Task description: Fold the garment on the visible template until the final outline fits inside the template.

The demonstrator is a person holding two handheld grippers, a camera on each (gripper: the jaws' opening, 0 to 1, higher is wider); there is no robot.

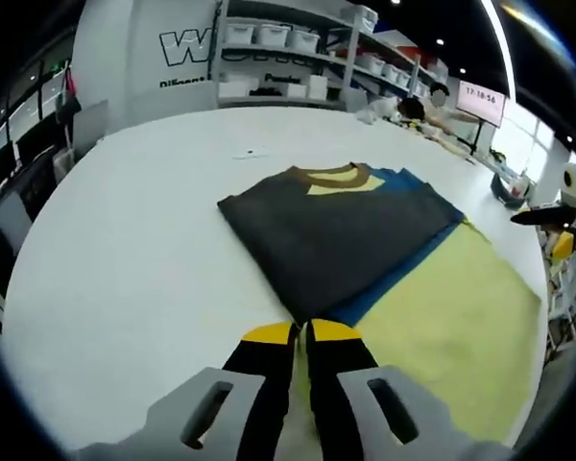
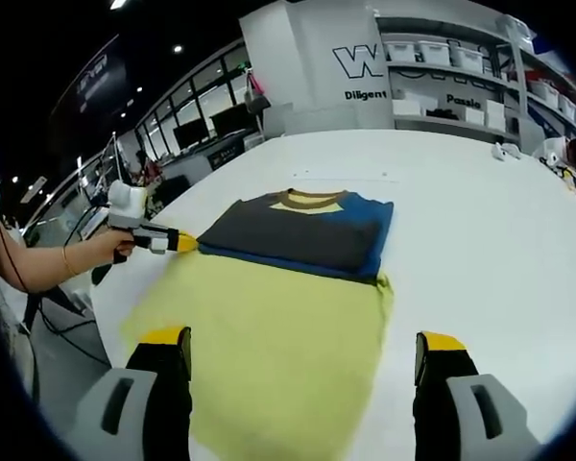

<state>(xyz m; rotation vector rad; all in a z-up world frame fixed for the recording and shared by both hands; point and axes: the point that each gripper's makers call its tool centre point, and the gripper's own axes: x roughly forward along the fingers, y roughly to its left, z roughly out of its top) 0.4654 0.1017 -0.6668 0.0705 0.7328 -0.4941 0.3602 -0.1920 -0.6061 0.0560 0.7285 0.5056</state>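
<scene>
In the left gripper view, the left gripper (image 1: 300, 331) has its two yellow-tipped jaws squeezed together, right at the near corner of the folded T-shirt (image 1: 336, 226). I cannot tell if any cloth is caught between them. The shirt is dark grey on top with blue under it and a brown and yellow collar at the far end. It lies just ahead of the jaws on the white table (image 1: 134, 250). To the right of the jaws is the yellow template (image 1: 451, 317), and the shirt covers its far end.

In the right gripper view, the left gripper (image 2: 178, 241) comes in from the left, held by a hand (image 2: 110, 247), with its tip touching the shirt's (image 2: 302, 230) left corner. The right gripper (image 2: 302, 360) is wide open and holds nothing. The yellow template (image 2: 269, 336) lies between its jaws, and the shirt sits farther ahead on the template's far end. Shelves with bins (image 2: 442, 72) stand past the table (image 2: 480, 221).
</scene>
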